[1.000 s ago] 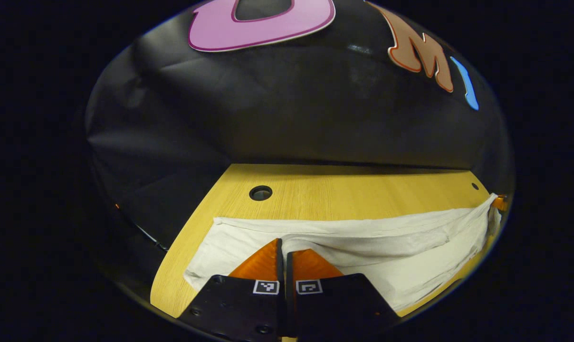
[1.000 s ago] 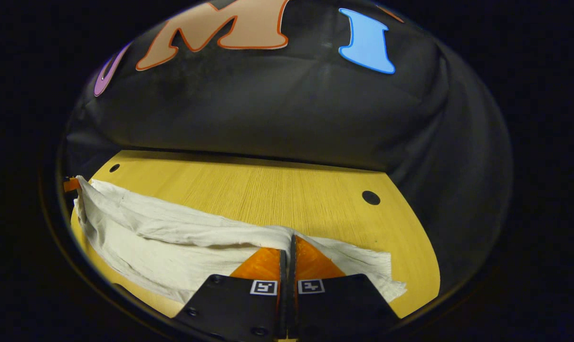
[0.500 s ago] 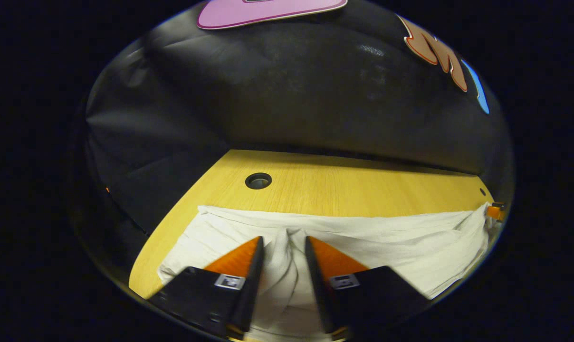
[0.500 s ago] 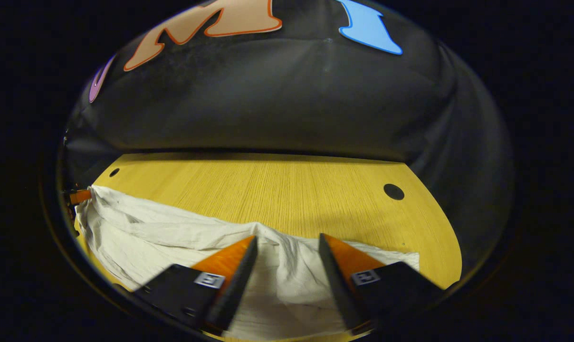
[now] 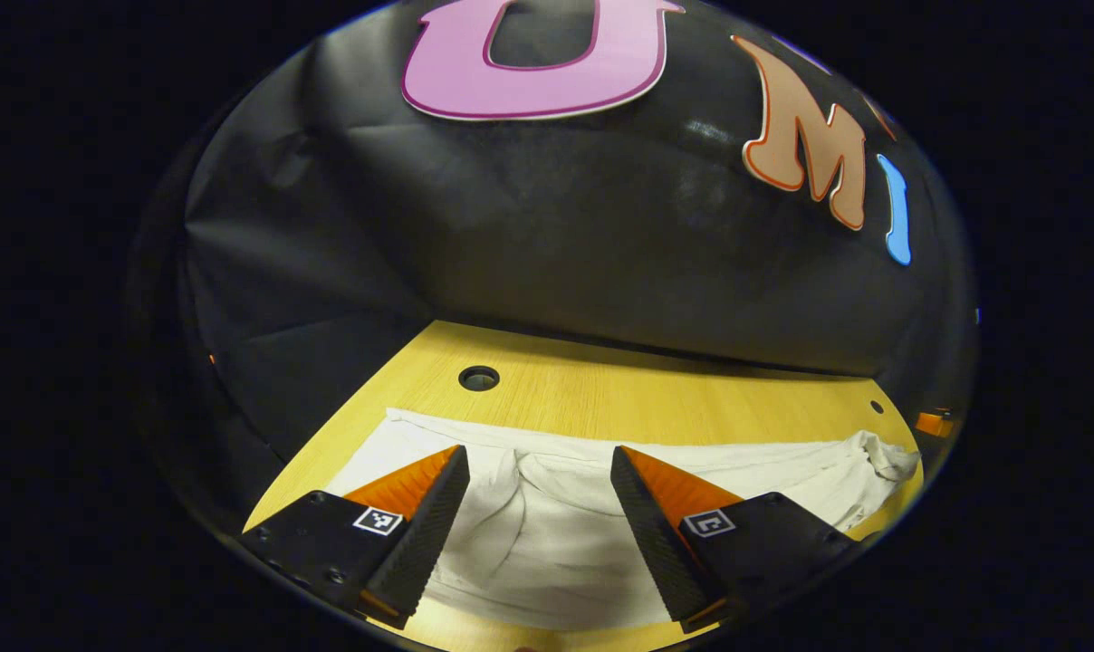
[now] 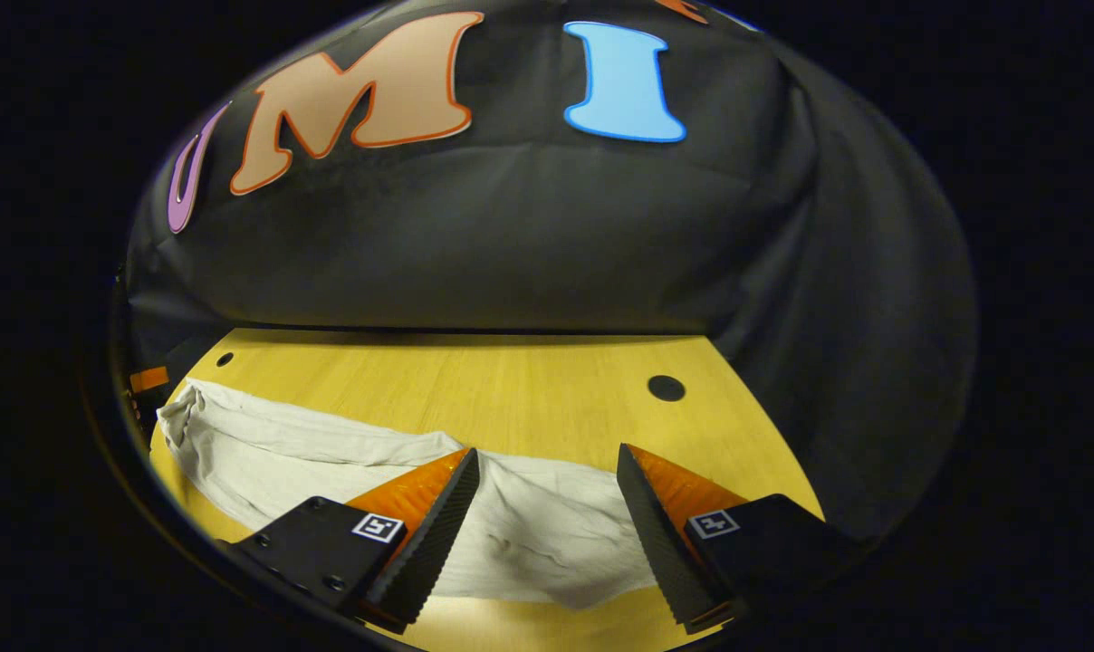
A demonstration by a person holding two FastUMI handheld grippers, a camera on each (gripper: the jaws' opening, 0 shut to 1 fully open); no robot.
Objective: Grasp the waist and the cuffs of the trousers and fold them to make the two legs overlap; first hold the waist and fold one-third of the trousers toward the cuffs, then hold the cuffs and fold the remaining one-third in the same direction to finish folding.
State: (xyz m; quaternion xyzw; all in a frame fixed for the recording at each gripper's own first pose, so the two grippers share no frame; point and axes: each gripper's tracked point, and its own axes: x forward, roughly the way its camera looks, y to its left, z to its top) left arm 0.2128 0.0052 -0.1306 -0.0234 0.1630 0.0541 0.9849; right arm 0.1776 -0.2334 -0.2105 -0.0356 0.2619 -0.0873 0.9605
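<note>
White trousers (image 5: 547,534) lie as a long folded strip on the wooden table (image 5: 619,398). In the left gripper view my left gripper (image 5: 540,455) is open and hovers over one end of the strip, cloth showing between its fingers but not pinched. In the right gripper view the trousers (image 6: 266,453) stretch off to the left, and my right gripper (image 6: 547,457) is open over the other end, fingers apart above the fabric. The right gripper's fingertip (image 5: 932,422) peeks in at the far right of the left gripper view, and the left gripper's fingertip (image 6: 148,378) at the far left of the right gripper view.
Round cable holes (image 5: 479,378) (image 6: 666,388) sit in the table beyond each end of the cloth. Bare wood runs between the trousers and the black wall cloth. The table's near edge is close under both grippers.
Both grippers went from shut on the trousers to wide open, letting the cloth drop onto the table. Both have lifted and drawn back a little from the fabric.
</note>
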